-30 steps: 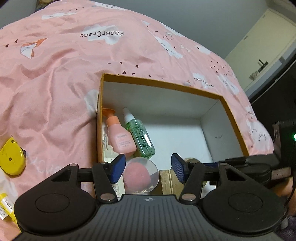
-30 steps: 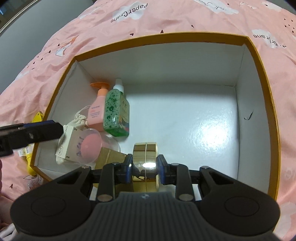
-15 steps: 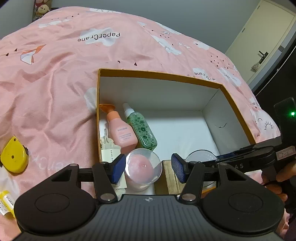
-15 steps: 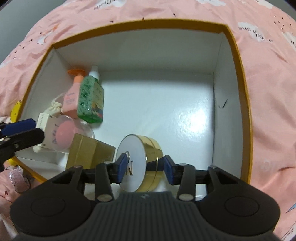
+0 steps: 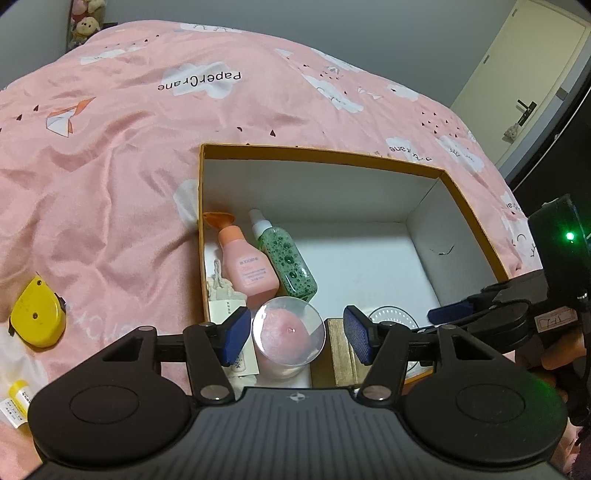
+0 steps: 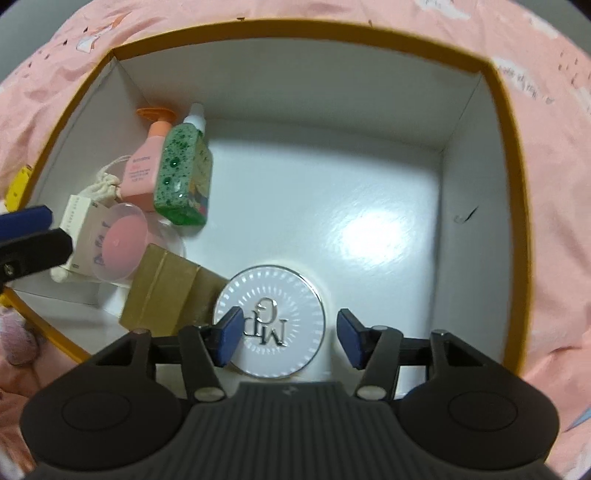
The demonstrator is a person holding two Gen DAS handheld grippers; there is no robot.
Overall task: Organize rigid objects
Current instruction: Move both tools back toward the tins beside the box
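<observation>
My right gripper (image 6: 288,338) hangs with its blue pads spread and released above the round white compact with a silver rim (image 6: 269,322), which lies flat on the white floor of the orange-rimmed cardboard box (image 6: 513,192), touching the gold rectangular carton (image 6: 162,291) on its left. My left gripper (image 5: 295,334) is spread too, gripping nothing, over the clear-domed pink sponge case (image 5: 288,332). The peach pump bottle (image 5: 245,264) and green speckled spray bottle (image 5: 286,260) lie side by side

Home bedroom, bed covered by pink duvet (image 5: 129,155) printed with clouds and paper cranes, plush toys (image 5: 84,22) beyond it, closed cream door (image 5: 532,81) with handle
</observation>
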